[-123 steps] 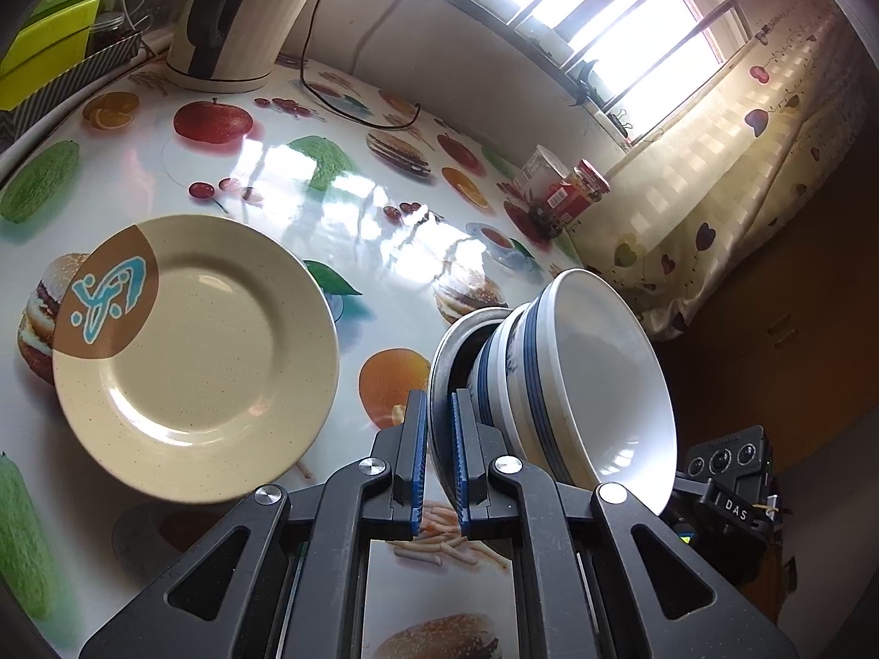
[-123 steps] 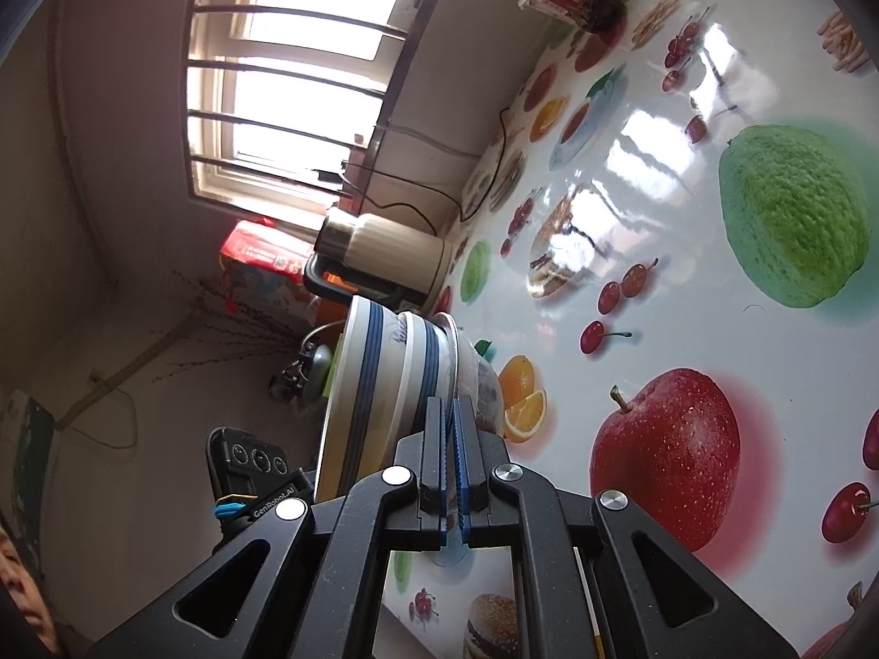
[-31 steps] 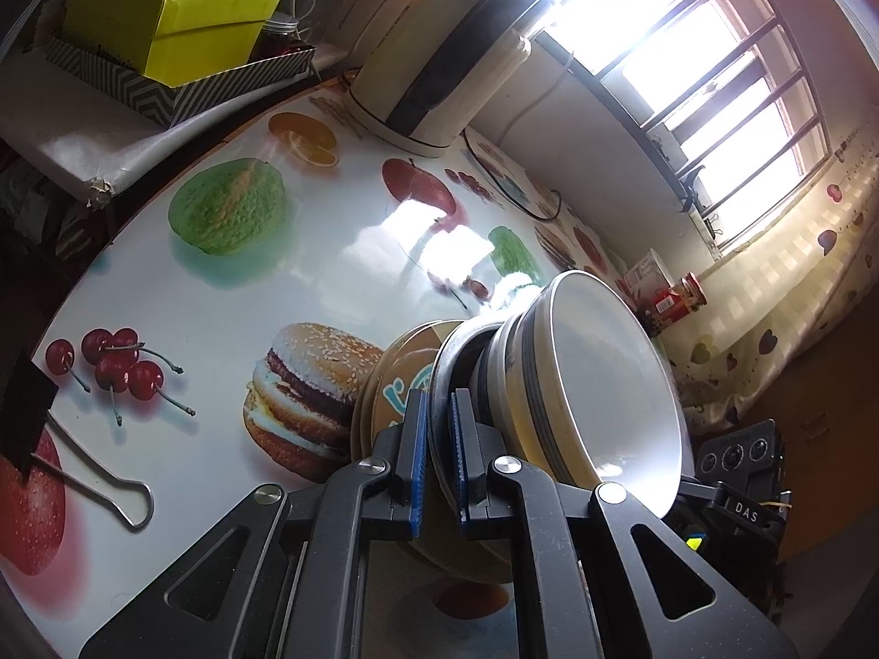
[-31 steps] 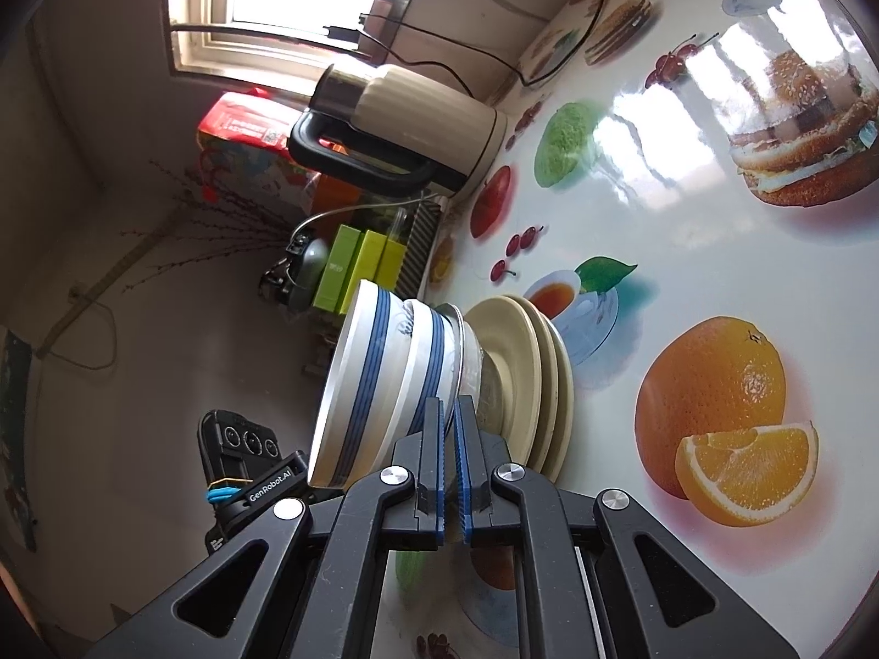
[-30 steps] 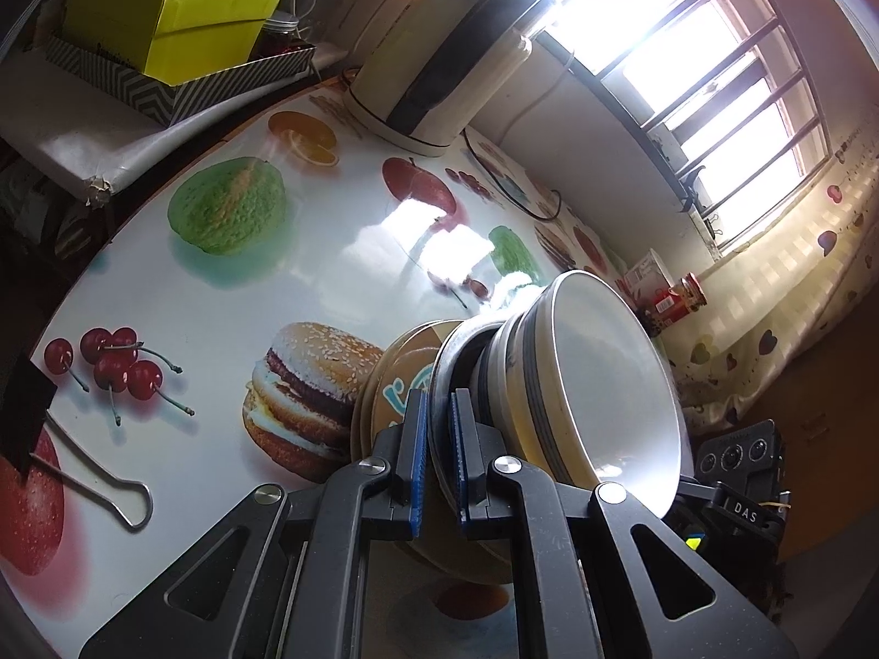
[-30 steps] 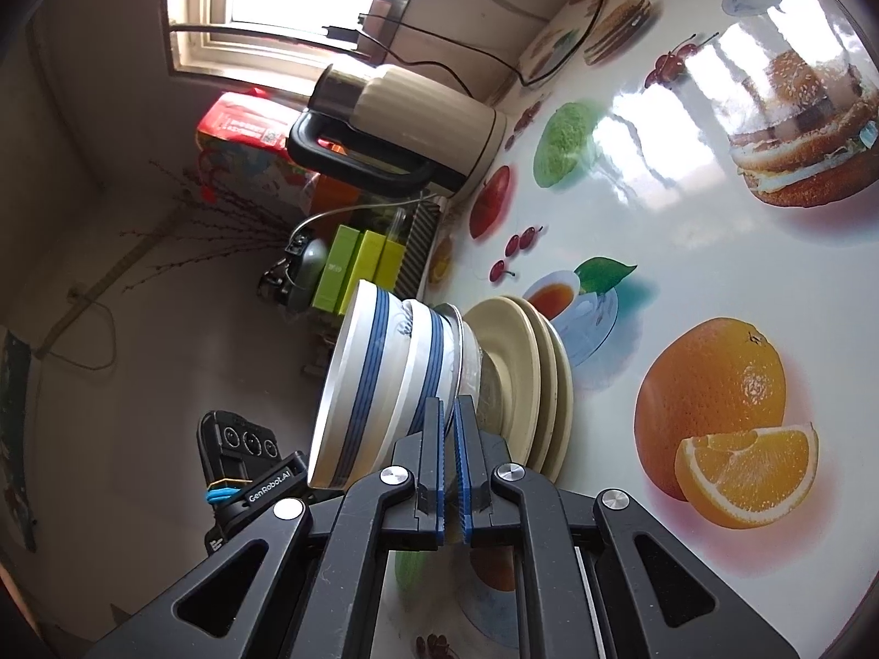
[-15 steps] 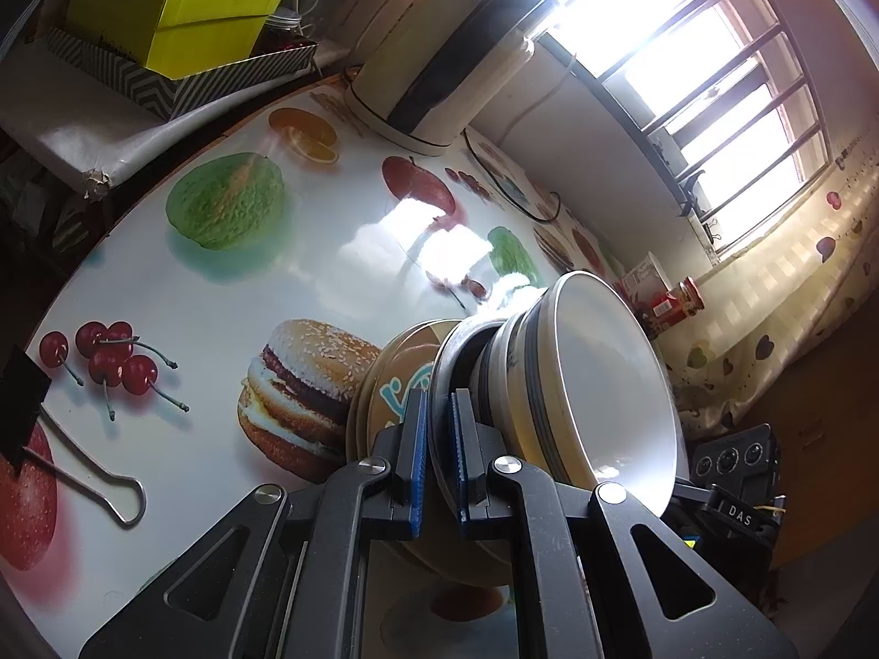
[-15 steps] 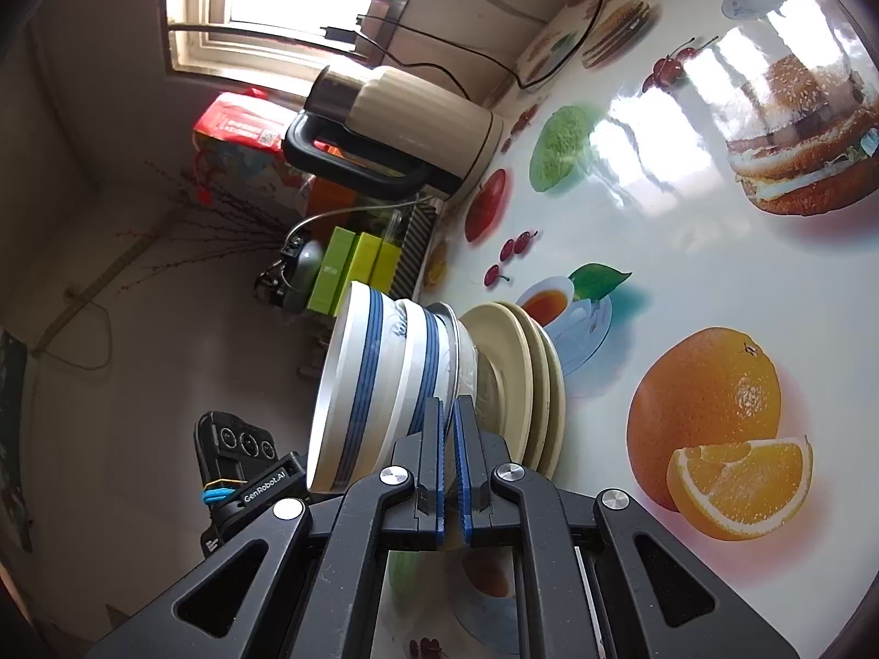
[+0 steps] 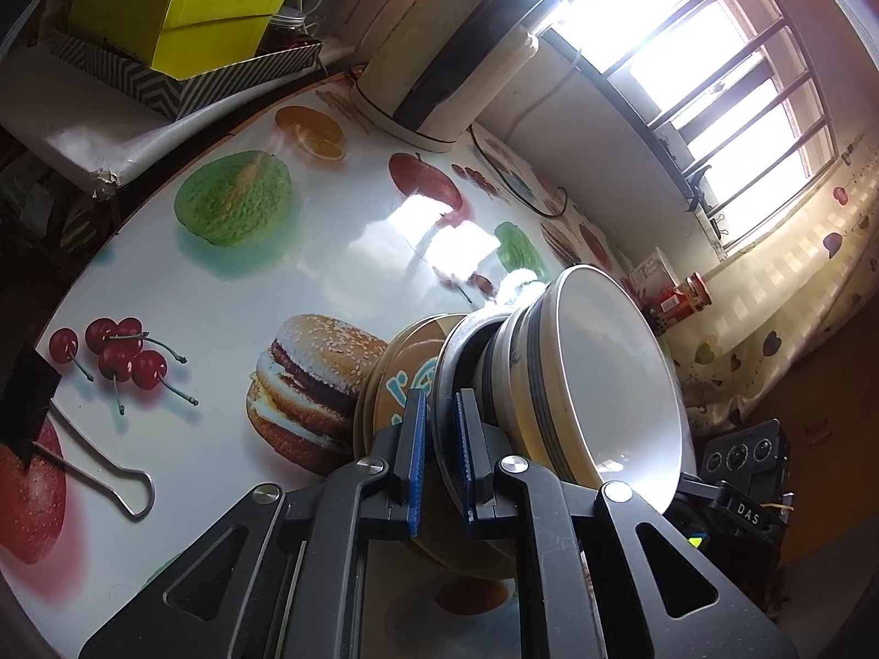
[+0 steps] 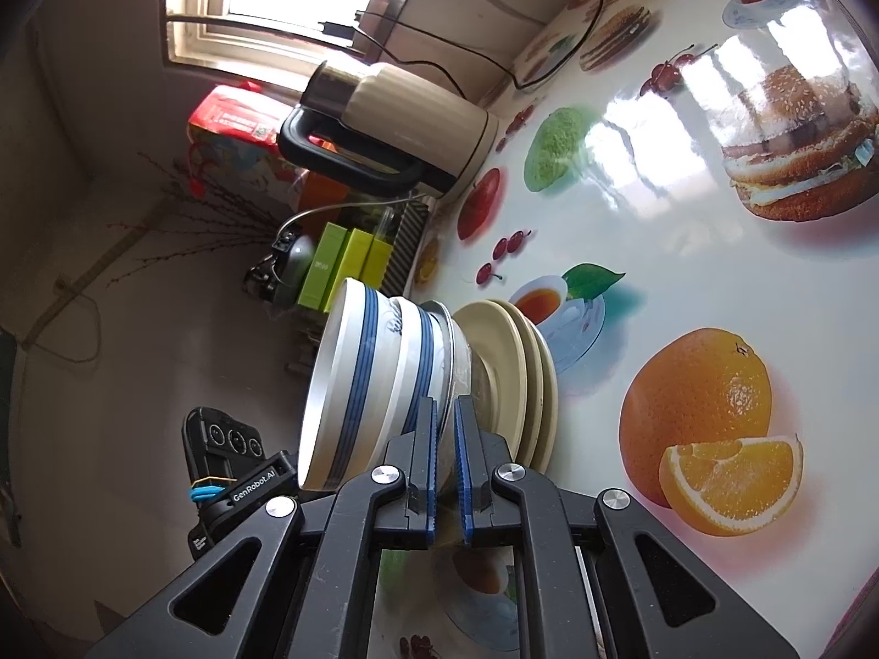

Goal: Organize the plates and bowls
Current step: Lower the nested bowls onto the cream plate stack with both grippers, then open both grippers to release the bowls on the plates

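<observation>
A stack of white bowls with blue bands (image 9: 599, 379) (image 10: 362, 379) sits in a grey metal bowl (image 9: 448, 379) (image 10: 451, 357). That stack rests on a pile of cream plates (image 9: 393, 384) (image 10: 516, 368) on the fruit-print table. My left gripper (image 9: 438, 434) has its jaws slightly parted around the metal bowl's rim. My right gripper (image 10: 446, 439) holds the same rim from the opposite side, jaws also slightly parted. Each gripper's body shows in the other's view, left gripper body (image 10: 231, 472), right gripper body (image 9: 741, 489).
A cream electric kettle (image 9: 456, 60) (image 10: 395, 126) stands at the table's back edge with a cord. Green boxes (image 9: 181, 11) lie on a side shelf. A binder clip (image 9: 82, 456) lies near the left edge. Jars (image 9: 681, 302) stand by the curtain.
The jaws of both grippers have eased apart a little on the metal bowl's rim. The bowl stack, carried over the table earlier, now sits on the plates.
</observation>
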